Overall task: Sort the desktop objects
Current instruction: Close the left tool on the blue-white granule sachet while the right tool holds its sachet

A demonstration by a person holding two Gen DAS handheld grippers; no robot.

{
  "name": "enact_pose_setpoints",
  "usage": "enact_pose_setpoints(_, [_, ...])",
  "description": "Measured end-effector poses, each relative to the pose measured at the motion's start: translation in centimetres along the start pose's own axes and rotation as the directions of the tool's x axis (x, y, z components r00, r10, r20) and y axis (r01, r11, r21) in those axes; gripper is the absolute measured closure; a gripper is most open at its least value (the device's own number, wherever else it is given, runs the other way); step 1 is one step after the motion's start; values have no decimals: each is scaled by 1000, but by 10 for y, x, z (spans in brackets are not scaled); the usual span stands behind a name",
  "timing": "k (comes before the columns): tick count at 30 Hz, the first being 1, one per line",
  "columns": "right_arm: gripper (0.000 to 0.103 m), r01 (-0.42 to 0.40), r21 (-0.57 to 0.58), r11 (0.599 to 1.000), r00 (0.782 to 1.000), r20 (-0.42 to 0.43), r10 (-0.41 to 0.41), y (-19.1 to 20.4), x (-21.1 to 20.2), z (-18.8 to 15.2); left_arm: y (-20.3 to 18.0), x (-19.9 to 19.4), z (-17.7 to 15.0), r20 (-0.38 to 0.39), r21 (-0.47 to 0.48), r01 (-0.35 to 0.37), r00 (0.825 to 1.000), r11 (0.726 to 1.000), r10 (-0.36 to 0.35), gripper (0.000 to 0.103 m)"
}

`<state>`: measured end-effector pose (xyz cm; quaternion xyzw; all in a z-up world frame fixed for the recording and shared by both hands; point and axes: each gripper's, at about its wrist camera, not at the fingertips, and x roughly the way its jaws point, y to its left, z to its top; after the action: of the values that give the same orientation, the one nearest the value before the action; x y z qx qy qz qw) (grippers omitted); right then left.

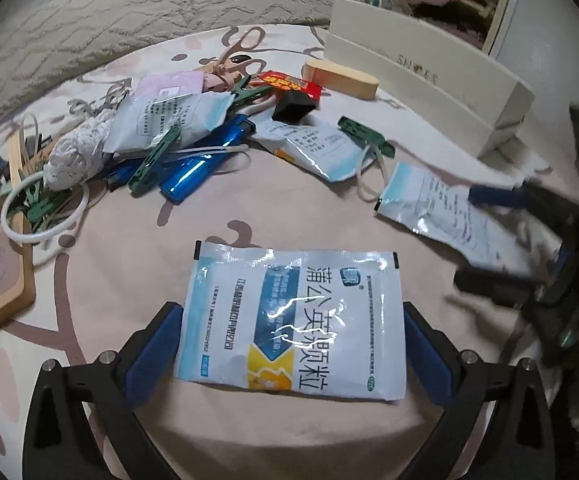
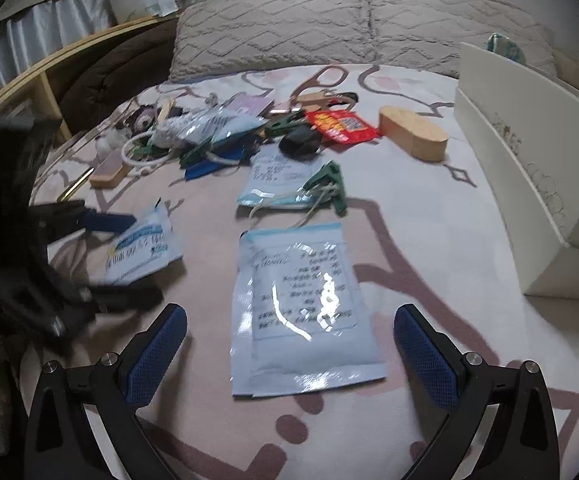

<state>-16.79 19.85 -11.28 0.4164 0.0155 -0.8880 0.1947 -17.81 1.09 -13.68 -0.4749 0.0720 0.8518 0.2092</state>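
Left gripper [image 1: 289, 340] spread wide astride a printed-face sachet [image 1: 293, 320], pads clear of it; right gripper [image 2: 289, 344] likewise spread over a back-up sachet [image 2: 301, 312]; both glossy blue-white packets lie flat, apparently sorted out nearer than the clutter pile [image 2: 217, 136].

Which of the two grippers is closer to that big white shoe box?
Right. The right gripper sits just beside the shoe box; the left gripper is farther off, beyond the sachets.
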Motion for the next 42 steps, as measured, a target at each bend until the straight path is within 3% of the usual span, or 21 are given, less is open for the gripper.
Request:
enact_pose_setpoints(7, [0, 39, -79, 996, 998, -55, -44, 7, 14, 8, 8, 0, 0, 4, -42, 38, 999, 998, -38, 0])
enact_pose_setpoints(16, [0, 9, -39, 999, 998, -56, -11, 0, 19, 7, 15, -4, 1, 26, -109, 92, 996, 990, -90, 0])
enact_pose_setpoints(19, [6, 31, -55, 998, 999, -43, -33, 4, 18, 6, 12, -3, 1, 21, -97, 75, 997, 992, -74, 0])
enact_pose_setpoints(24, [35, 30, -36, 999, 1000, -1, -30, 0, 13, 4, 10, -2, 1, 17, -84, 52, 999, 995, -51, 0])
enact_pose_setpoints(31, [36, 11, -14, 1000, 1000, 16, -11, -3, 10, 3, 2, -4, -1, 24, -68, -34, 999, 997, 35, 6])
enact_pose_setpoints(42, [38, 25, -23, 999, 999, 28, -25, -2, 8, 2, 6, -12, -4, 55, -119, -59, 996, 991, 66, 19])
